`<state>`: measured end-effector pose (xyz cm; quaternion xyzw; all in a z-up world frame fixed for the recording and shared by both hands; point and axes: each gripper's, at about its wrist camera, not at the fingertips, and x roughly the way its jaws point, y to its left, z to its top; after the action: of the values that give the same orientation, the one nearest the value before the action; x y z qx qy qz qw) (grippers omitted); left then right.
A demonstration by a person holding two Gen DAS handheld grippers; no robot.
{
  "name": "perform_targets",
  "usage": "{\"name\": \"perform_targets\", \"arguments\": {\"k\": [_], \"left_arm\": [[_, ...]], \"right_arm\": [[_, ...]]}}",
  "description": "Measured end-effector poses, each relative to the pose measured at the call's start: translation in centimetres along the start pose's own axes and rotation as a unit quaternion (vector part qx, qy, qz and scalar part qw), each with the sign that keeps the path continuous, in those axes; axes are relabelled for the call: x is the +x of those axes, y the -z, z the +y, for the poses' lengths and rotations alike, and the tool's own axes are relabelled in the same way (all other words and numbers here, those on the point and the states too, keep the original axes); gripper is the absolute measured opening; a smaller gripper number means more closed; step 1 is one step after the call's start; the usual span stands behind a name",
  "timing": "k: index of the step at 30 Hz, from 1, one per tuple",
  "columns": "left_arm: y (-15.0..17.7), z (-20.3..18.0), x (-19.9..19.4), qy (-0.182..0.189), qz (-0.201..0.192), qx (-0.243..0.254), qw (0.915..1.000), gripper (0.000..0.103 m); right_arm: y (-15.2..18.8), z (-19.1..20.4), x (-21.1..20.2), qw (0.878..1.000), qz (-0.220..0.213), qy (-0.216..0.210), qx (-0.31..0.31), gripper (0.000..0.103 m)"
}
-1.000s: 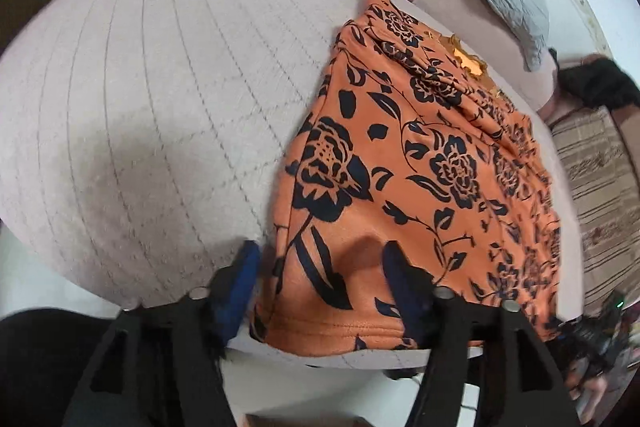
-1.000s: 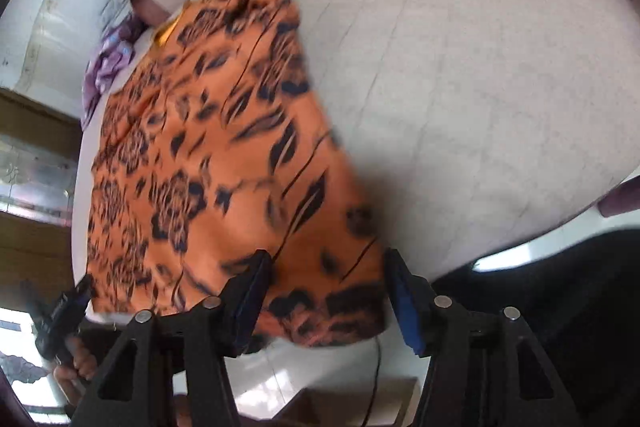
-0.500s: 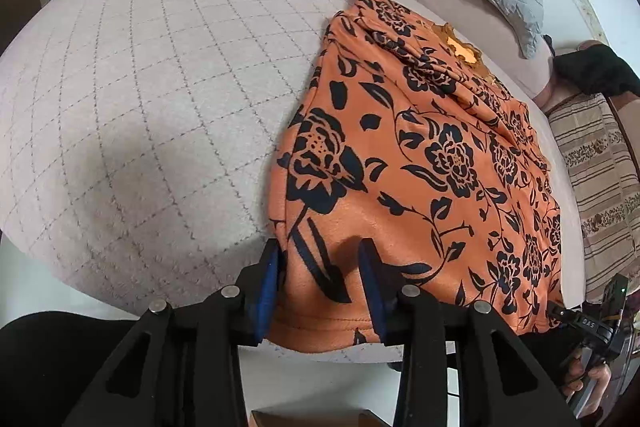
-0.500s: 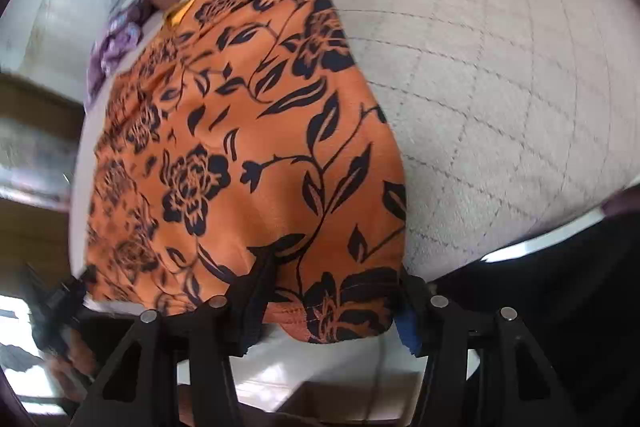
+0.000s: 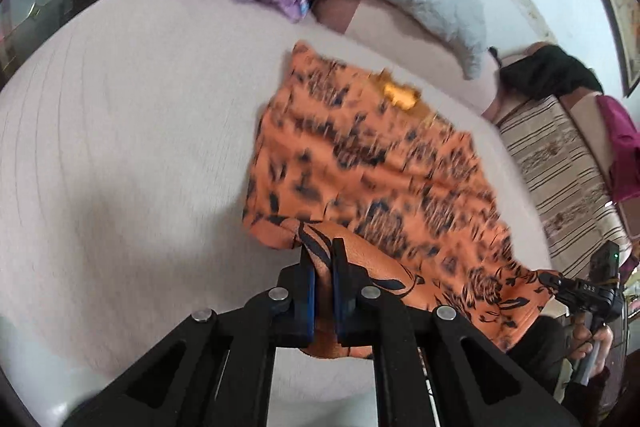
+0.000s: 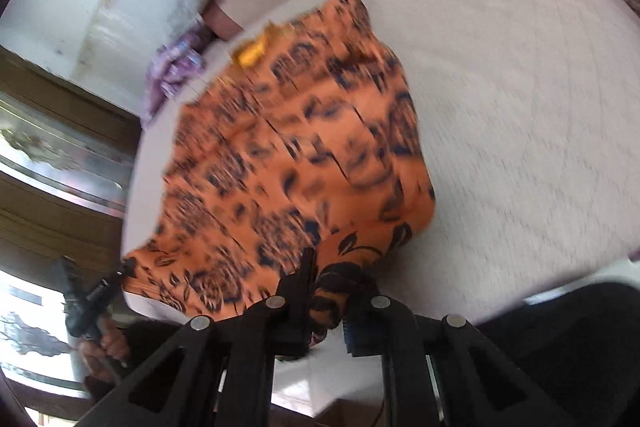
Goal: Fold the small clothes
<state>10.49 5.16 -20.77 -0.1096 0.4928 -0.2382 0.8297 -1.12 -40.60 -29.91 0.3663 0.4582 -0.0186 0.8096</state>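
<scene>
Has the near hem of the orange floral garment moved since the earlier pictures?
Yes. The near hem of the orange floral garment, pinched in the left tongs and right tongs, has lifted off the bed edge.

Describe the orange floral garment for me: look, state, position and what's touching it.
The orange floral garment is thin, soft-looking fabric printed with black flowers and leaves, with a yellow patch near its far end. It lies mostly spread on the quilted beige bed. Its near hem is lifted and bunched: the left gripper is shut on one corner, the right gripper on the other. Motion blur hides finer detail.
</scene>
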Motion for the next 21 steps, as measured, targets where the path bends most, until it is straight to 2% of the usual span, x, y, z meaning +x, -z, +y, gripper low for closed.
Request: {"name": "perform_targets", "arguments": {"k": [4, 8, 10, 13, 14, 16, 19, 21], "left_arm": [[-4.8, -1.1, 0.5, 0.007, -0.007, 0.004, 0.9999, 0.007], [-10.5, -2.4, 3.3, -0.022, -0.015, 0.019, 0.9995, 0.007], [-13.5, -2.3, 5.5, -0.031, -0.014, 0.019, 0.9992, 0.007], [-17.5, -1.7, 9.9, -0.034, -0.003, 0.002, 0.9994, 0.007], [-18.6, -1.3, 11.7, -0.035, 0.001, -0.005, 0.9994, 0.007], [-19.9, -0.9, 15.2, -0.046, 0.014, -0.011, 0.9988, 0.009], [-20.1, 0.9, 21.3, -0.076, 0.060, -0.038, 0.9946, 0.009], [-19.7, 2.1, 22.6, -0.067, 0.053, -0.058, 0.9947, 0.011]], "right_arm": [[-5.0, 1.7, -0.3, 0.999, -0.037, -0.012, -0.005, 0.011], [-12.3, 2.8, 0.3, 0.996, -0.082, -0.022, -0.006, 0.011], [-15.5, 2.8, 1.3, 0.995, -0.095, -0.027, 0.003, 0.011], [-20.8, 2.2, 5.0, 0.993, -0.115, -0.024, 0.026, 0.011], [-21.6, 1.7, 5.9, 0.992, -0.117, -0.023, 0.032, 0.011], [-23.9, -0.1, 9.5, 0.991, -0.117, -0.025, 0.066, 0.011], [-25.3, -3.0, 14.5, 0.989, -0.093, -0.032, 0.114, 0.015], [-25.4, -4.8, 17.0, 0.987, -0.079, -0.037, 0.136, 0.020]]}}
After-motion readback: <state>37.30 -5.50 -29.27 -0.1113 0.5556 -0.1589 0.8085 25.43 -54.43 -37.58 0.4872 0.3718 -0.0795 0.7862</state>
